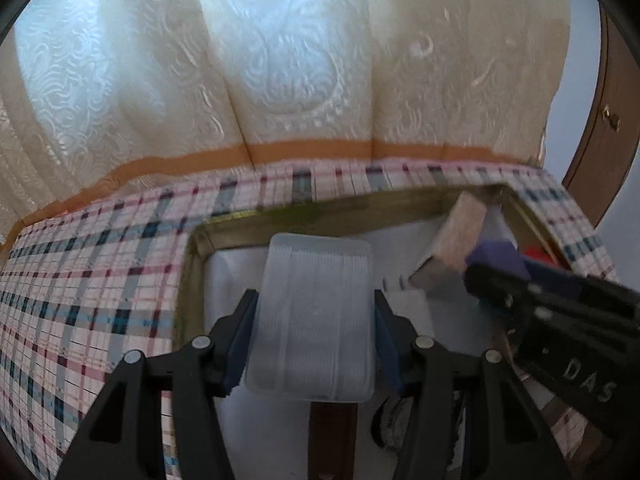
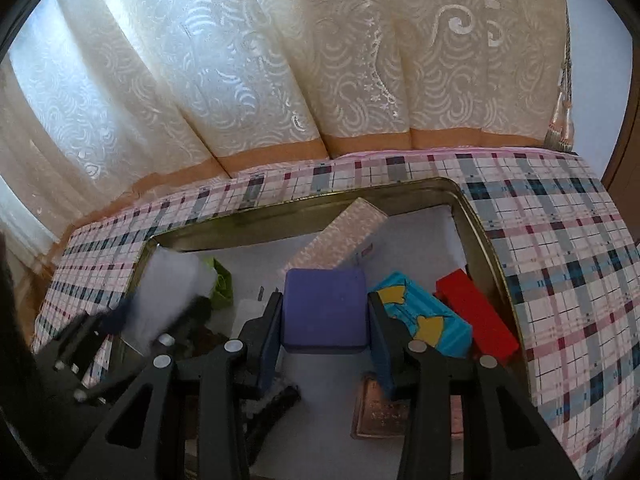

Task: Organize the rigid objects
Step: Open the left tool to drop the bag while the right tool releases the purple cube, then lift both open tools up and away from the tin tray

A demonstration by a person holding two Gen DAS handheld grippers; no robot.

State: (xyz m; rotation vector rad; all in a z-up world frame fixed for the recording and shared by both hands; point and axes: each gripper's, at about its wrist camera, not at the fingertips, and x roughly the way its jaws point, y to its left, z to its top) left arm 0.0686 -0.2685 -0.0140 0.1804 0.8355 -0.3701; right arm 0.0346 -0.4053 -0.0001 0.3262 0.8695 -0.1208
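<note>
A cream patterned curtain fills the top half of both views, hanging behind a surface covered by a plaid cloth; what lies under the cloth cannot be told. On the cloth sits a wide shallow tray with a dull gold rim and a white floor.

In the left wrist view the left tongs are at bottom centre, clamped on a translucent plastic box whose long sides press against both pads; the box hangs over the tray's left part. In the right wrist view the right tongs are at bottom centre, clamped on a purple block that fills the gap between the pads, above the middle of the tray.

Inside the tray a pinkish patterned box leans tilted just above the purple block in the frame. To the right of the right tongs lies a red block along the tray's right wall, with a turquoise box with yellow shapes beside it. A small green object sits at centre left, partly hidden. A copper-coloured flat piece lies lowest, under the right pad.
</note>
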